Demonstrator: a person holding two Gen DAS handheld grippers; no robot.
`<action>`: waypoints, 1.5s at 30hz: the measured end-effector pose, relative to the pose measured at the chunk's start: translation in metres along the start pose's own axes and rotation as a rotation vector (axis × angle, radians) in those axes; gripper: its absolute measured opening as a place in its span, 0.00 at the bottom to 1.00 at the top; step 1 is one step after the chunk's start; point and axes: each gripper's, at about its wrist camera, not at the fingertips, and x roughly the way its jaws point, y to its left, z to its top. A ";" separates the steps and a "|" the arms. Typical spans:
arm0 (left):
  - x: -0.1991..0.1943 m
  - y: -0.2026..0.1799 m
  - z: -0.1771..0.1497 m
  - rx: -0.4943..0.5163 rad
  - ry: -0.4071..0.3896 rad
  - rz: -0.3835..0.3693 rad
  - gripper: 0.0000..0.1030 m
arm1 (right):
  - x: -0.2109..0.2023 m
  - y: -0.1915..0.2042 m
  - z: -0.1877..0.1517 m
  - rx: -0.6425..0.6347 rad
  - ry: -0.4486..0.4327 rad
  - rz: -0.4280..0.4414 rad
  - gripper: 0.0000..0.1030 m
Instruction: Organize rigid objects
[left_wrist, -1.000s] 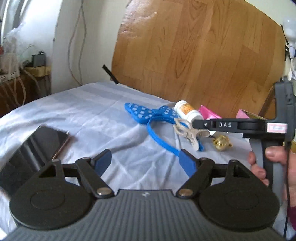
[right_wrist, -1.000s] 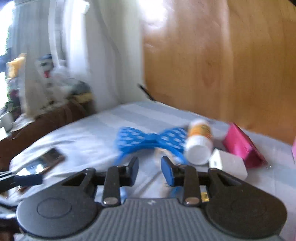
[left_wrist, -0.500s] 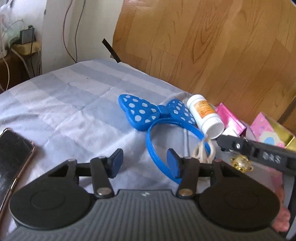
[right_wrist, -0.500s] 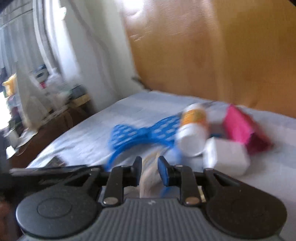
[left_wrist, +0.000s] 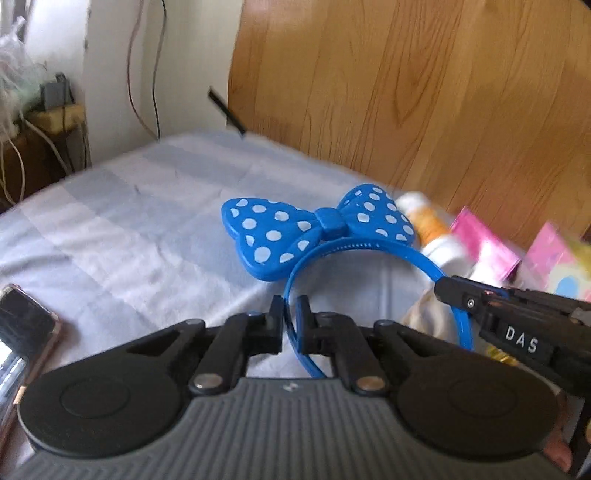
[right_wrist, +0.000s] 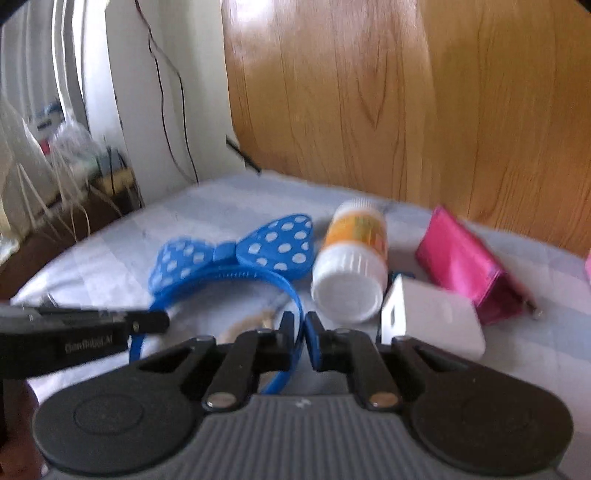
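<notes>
A blue headband with a white-dotted bow (left_wrist: 317, 229) lies on the striped bed sheet (left_wrist: 147, 229); it also shows in the right wrist view (right_wrist: 236, 254). My left gripper (left_wrist: 290, 317) is shut on the left arm of the band. My right gripper (right_wrist: 300, 328) is shut on the right arm of the band; it shows in the left wrist view (left_wrist: 458, 299) at the right. A cream hair claw (left_wrist: 424, 317) lies inside the band, partly hidden.
A white pill bottle with an orange label (right_wrist: 351, 273) lies beside the bow. A white box (right_wrist: 432, 317), a pink pouch (right_wrist: 469, 269) and a pink-yellow box (left_wrist: 554, 258) lie to the right. A phone (left_wrist: 22, 332) lies at the left. A wooden headboard (left_wrist: 406, 92) stands behind.
Both grippers moved in onto the headband and closed, the left on its left arm and the right on its right arm. One second ago both were open and farther back.
</notes>
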 end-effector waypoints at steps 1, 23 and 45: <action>-0.010 -0.002 0.003 0.000 -0.025 -0.006 0.08 | -0.010 0.001 0.004 -0.005 -0.031 0.003 0.08; 0.000 -0.362 -0.018 0.407 0.038 -0.391 0.13 | -0.219 -0.255 -0.050 0.233 -0.088 -0.510 0.08; -0.053 -0.072 -0.023 0.201 -0.129 -0.017 0.45 | -0.116 -0.067 0.023 0.078 -0.127 -0.029 0.35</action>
